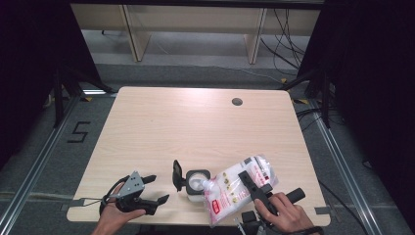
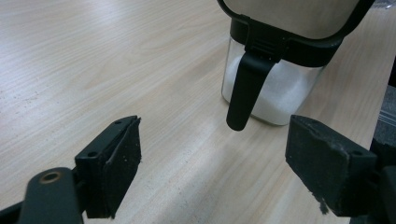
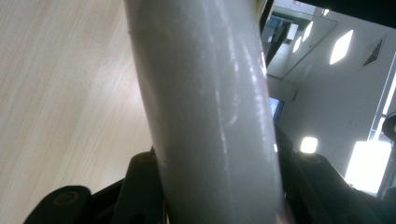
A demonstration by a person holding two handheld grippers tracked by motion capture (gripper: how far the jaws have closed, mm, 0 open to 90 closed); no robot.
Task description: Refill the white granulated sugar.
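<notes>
- pouring step: right gripper (image 1: 249,183) clamped on bag (image 1: 234,192), tipped over open jar (image 1: 197,185) at near table (image 1: 195,122) edge
- left gripper (image 1: 155,188) jaws apart, empty, beside jar
- next: tilt bag further, steady jar

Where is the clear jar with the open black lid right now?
In the high view the jar stands near the table's front edge, between the open left hand-held gripper and the tilted bag.

White-and-red bag (image 1: 240,188); black-lidded clear jar (image 1: 197,185)
</notes>
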